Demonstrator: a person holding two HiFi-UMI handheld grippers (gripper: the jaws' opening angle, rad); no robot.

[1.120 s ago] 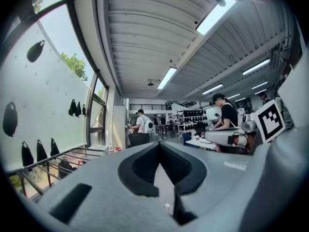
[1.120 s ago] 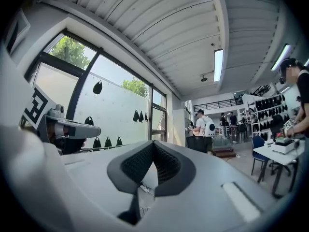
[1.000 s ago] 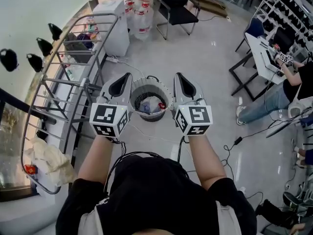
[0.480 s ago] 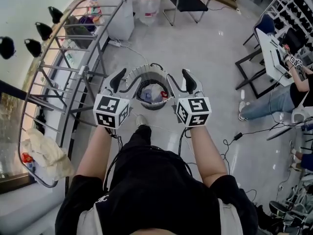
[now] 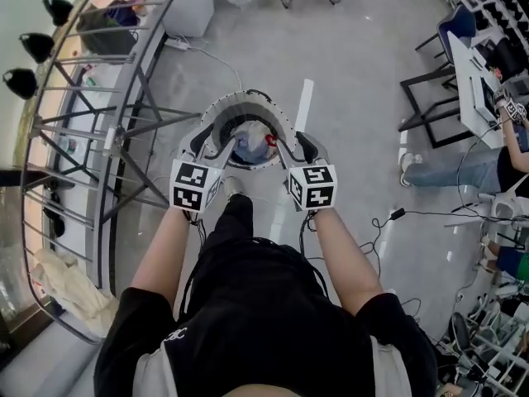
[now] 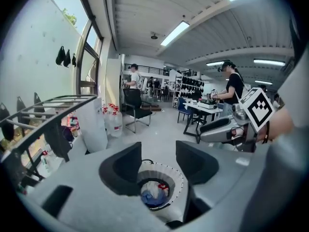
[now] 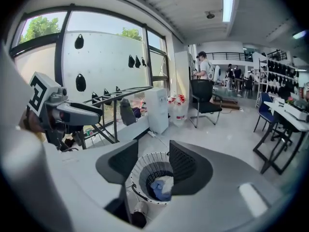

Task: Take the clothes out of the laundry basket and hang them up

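Basket: the laundry basket (image 5: 248,96) stands on the floor just ahead of our feet, beside the drying rack (image 5: 99,122), with the clothes (image 5: 252,145) still heaped inside.
Change: we have brought both hands down from well above to the basket's near rim, and the jaws have just been opening.
Left gripper (image 5: 213,141): jaws stand apart with nothing between them; we see the basket mouth beyond.
Right gripper (image 5: 291,149): jaws also spread and empty, though they have just been closing a little after opening wide.
Rack: a pale cloth (image 5: 70,275) lies at its near end.
Meaning: we judge the reach nearly done; dipping in and pinching a garment comes next.
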